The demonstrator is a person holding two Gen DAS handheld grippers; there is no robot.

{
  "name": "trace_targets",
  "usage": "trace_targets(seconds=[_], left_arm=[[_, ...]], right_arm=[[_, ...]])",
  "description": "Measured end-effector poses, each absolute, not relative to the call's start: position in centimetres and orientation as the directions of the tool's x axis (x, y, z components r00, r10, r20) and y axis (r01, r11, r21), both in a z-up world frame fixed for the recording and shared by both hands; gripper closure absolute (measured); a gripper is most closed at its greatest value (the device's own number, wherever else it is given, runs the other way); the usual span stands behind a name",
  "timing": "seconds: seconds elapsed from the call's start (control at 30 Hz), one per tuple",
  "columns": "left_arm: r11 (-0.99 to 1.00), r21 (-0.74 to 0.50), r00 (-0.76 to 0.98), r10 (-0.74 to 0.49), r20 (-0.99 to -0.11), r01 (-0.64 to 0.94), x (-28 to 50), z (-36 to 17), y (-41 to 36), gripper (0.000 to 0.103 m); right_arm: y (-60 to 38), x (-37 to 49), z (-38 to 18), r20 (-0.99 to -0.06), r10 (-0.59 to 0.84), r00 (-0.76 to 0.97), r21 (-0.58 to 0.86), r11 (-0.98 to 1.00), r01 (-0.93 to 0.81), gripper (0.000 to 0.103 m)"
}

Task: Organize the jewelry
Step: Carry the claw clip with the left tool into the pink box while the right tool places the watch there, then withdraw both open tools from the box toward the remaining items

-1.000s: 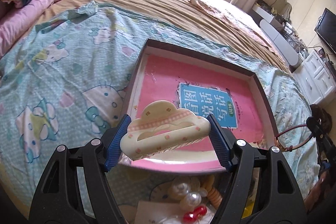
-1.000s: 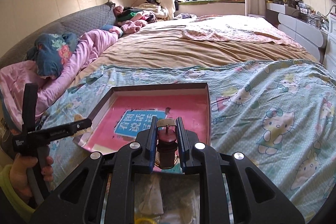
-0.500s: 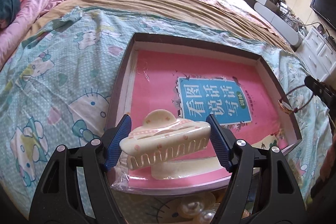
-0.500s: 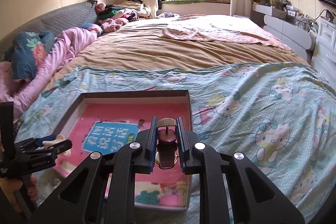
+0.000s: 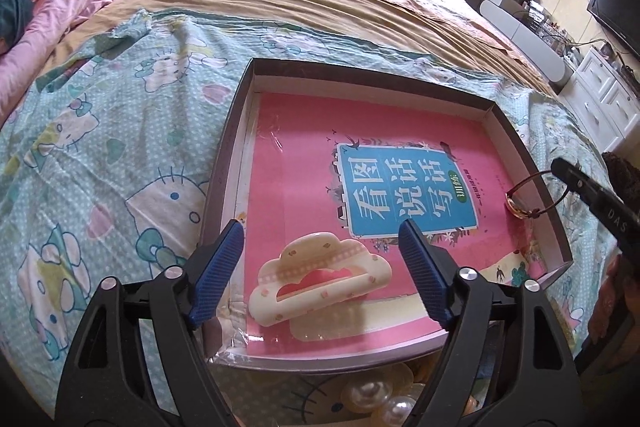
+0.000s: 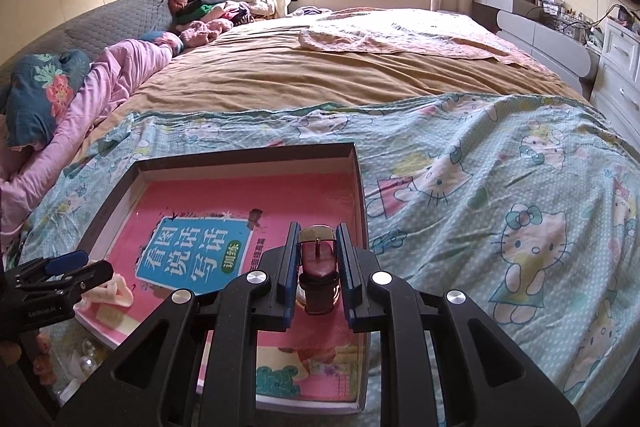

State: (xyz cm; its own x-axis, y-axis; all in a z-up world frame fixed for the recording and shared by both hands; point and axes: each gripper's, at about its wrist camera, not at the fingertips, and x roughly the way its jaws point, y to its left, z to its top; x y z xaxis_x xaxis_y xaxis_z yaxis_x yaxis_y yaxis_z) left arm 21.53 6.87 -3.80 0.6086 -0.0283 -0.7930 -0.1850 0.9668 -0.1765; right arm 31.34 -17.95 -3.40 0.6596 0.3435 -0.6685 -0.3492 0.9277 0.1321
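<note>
In the left wrist view, the left gripper (image 5: 322,247) is seen with its jaws spread wide, having just been opening; the cream hair claw (image 5: 320,277) lies between the blue pads (image 5: 218,269) but is touched by neither, and it rests on the pink book (image 5: 360,187) near the front edge of the shallow box (image 5: 228,163), which sits on the patterned bedsheet (image 5: 100,147). This release is judged finished, so the gripper is best lifted straight up and back, so that the pads are not dragged across the claw and it is not pushed over the low front wall. Loose pearls (image 5: 384,399) are seen on the sheet just in front of the box, and these are presumably to be gathered next. At the right edge of this view, the watch (image 5: 520,205) is seen hanging into the box's right side with its case just above or on the book; contact cannot be told. In the right wrist view, the right gripper (image 6: 318,263) is seen closed tight on the dark red strap (image 6: 318,259) near its buckle. The strap is best lowered until the watch is borne by the book, well apart from the claw, and only then should the jaws be parted, slowly, since a drop from height could send it against the wall.
</note>
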Motion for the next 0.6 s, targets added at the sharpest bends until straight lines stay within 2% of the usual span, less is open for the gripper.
trace_targets(seconds=[0.1,0.17,0.3,0.4,0.47,0.6], left_arm=[[0.966,-0.181,0.612,-0.031,-0.79,-0.185,21.3,-3.4,6.9,0.028],[0.965,-0.183,0.617,-0.031,-0.787,-0.186,21.1,-3.1,6.9,0.024],[0.965,-0.186,0.63,-0.03,-0.776,-0.184,20.5,-2.2,6.8,0.023],[0.964,-0.192,0.639,-0.029,-0.769,-0.186,20.1,-1.5,7.0,0.023],[0.964,-0.192,0.644,-0.028,-0.764,-0.186,20.0,-1.0,7.1,0.021],[0.962,-0.199,0.662,-0.025,-0.749,-0.189,19.4,0.1,7.3,0.017]], right_arm=[[-18.1,30.8,-3.4,-0.676,0.348,0.649,0.133,0.924,-0.357,0.084],[-18.4,30.4,-3.4,-0.676,0.353,0.647,0.14,0.923,-0.358,0.074],[-18.8,29.7,-3.0,-0.669,0.36,0.65,0.145,0.921,-0.361,0.068],[-19.3,29.1,-2.4,-0.659,0.366,0.657,0.151,0.92,-0.362,0.058],[-19.7,28.5,-1.9,-0.648,0.369,0.667,0.155,0.92,-0.359,0.048],[-20.5,27.5,-0.9,-0.63,0.378,0.678,0.162,0.918,-0.361,0.046]])
